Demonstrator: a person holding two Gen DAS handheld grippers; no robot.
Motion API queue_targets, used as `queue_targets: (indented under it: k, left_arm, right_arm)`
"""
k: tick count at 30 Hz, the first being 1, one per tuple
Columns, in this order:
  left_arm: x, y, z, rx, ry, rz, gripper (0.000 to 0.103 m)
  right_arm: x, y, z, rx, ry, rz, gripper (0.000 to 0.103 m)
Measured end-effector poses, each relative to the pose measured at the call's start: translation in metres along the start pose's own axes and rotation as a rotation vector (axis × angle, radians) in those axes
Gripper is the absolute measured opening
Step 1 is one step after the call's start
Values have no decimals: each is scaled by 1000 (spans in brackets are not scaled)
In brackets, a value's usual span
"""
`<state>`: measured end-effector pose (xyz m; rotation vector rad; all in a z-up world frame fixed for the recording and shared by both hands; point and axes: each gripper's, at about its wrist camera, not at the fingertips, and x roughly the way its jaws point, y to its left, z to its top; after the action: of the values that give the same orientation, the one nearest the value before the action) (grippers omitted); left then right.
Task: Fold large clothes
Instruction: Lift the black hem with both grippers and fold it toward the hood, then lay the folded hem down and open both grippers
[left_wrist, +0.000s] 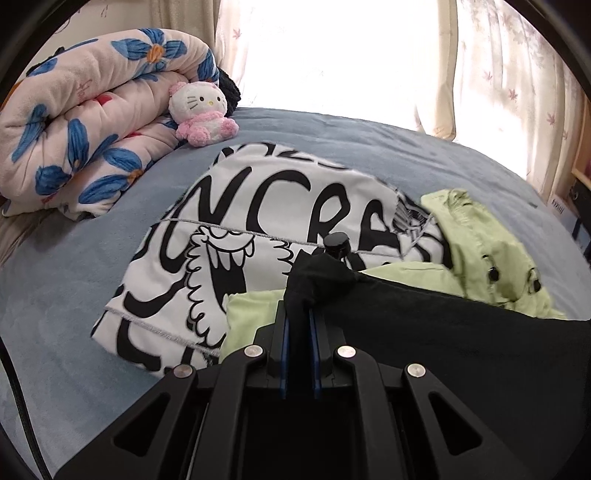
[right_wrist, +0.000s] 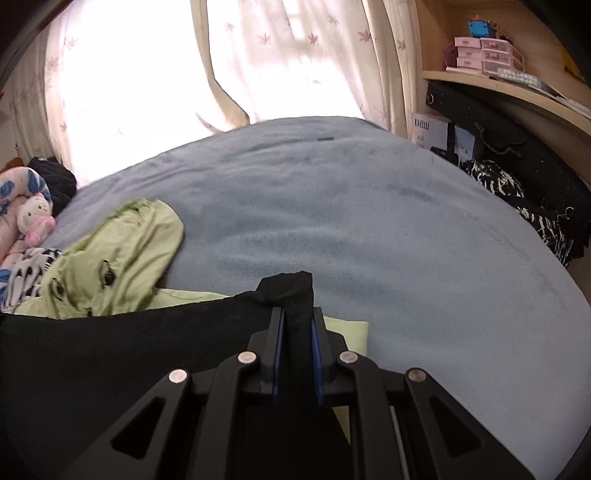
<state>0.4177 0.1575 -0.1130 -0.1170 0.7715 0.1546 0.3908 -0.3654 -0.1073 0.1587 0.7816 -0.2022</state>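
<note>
Step in hand: a black garment (left_wrist: 461, 332) is held up by one edge, stretched between the two grippers above the bed (right_wrist: 369, 206), which reads as the start of a fold.
Left gripper (left_wrist: 298, 314): clamped on a bunched corner of the black cloth, pads pressed to it on both sides.
Right gripper (right_wrist: 297, 325): clamped on the other corner, a tuft of fabric sticking out past the tips.
Where the garment is: near edge of the bed, its held edge taut from one gripper to the other, the rest hanging below out of view.
Beneath it: a light green garment (left_wrist: 491, 251) lies crumpled on the bed, partly over a white printed garment (left_wrist: 229, 236) with black lettering.
Next move, as I judge it: carry the black cloth to bare bedding and lay it flat with both corners level, keeping both grips firm so neither corner slips.
Open room: the right half of the bed is bare, right out to its far edge by the curtains (right_wrist: 295, 62).
Crowded side: a rolled floral quilt (left_wrist: 85, 136) and a plush toy (left_wrist: 201, 110) fill the far left corner; a dark bag (right_wrist: 517, 162) lies at the right edge.
</note>
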Motion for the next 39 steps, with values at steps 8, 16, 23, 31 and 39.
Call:
queue_targets:
  k: [8,16,23,31,39]
  left_arm:
    - [34,-12,1,25,-13,50,8]
    - [41,-14,-6,61,-12,87,13]
    - [-11,0,-4,5,30,62,22]
    - [-83,-38,-69,25,99,-151,25]
    - [-74,-38,-136,57,174,-52,25]
  right_arm:
    - [37,11,-1,-14,52,-77,12]
    - [42,19,-4,-53,115,-131,22]
    - [-22,15,-9,0,47,-102,42]
    - [-90,110,-74,-59,117,183,43]
    - [-113,168,-139,-337,120,155,43]
